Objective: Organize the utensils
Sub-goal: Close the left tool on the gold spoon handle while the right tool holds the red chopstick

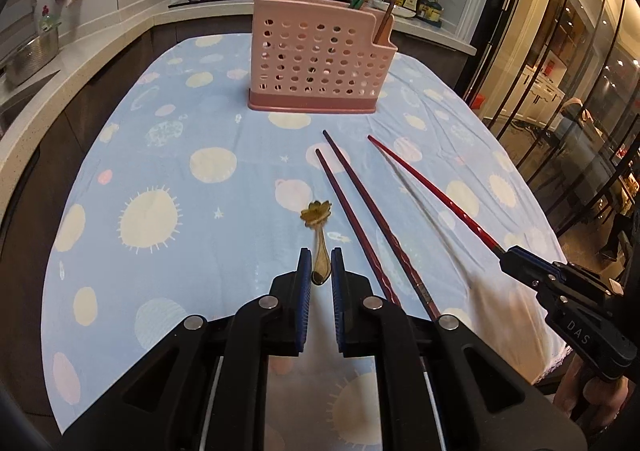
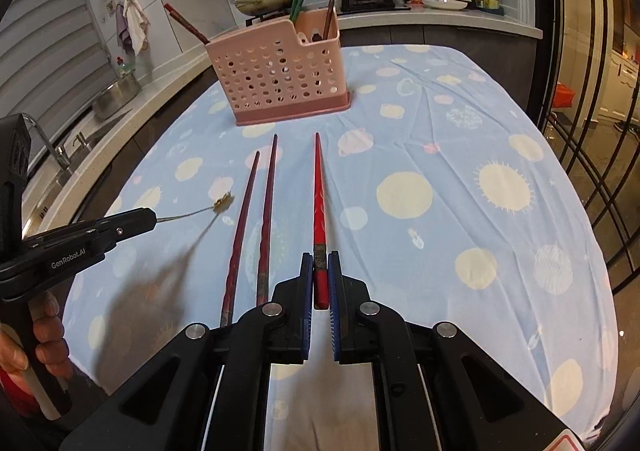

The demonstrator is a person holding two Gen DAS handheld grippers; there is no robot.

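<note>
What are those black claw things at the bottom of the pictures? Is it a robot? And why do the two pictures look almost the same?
It is not a robot. A person holds two grabbing tools, one in each hand, and each tool has a small camera looking out along its two fingers. So one picture comes from the left tool and the other from the right tool, both looking at the same table.

The left gripper has its fingers shut on a little golden spoon with a flower on its end. The right gripper has its fingers shut on a red chopstick.

Two dark red chopsticks lie on the blue tablecloth with suns and planets on it. At the back stands a pink holder full of holes, with more chopsticks already standing in it. Behind that is a kitchen with pans on a stove.
</note>
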